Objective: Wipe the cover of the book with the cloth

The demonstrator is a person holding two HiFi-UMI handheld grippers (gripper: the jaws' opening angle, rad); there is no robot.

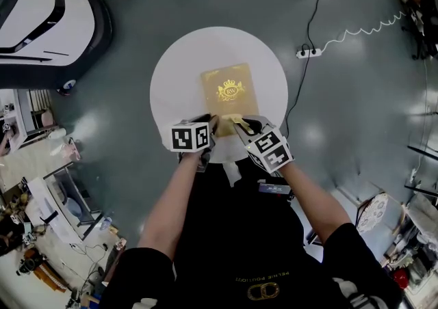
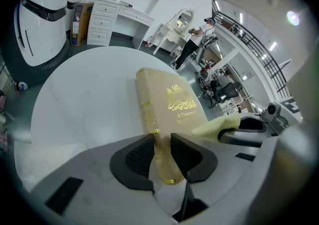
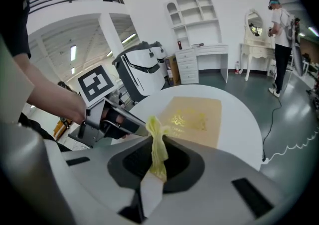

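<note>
A tan book (image 1: 230, 90) with a gold crest lies flat on the round white table (image 1: 171, 82). In the left gripper view the book (image 2: 174, 102) runs away from me, and my left gripper (image 2: 161, 155) is shut on its near spine corner, one pad on each side. My right gripper (image 3: 158, 155) is shut on a yellow cloth (image 3: 157, 142), whose free end sticks up between the jaws. In the head view that cloth (image 1: 231, 121) hangs just above the book's near edge, between the left gripper (image 1: 207, 125) and the right gripper (image 1: 241, 130).
A large white and black machine (image 1: 41, 14) stands on the floor at the far left. A power strip (image 1: 309, 52) with cables lies on the floor right of the table. Cluttered benches (image 1: 34, 191) line the left side. My torso is right at the table's near rim.
</note>
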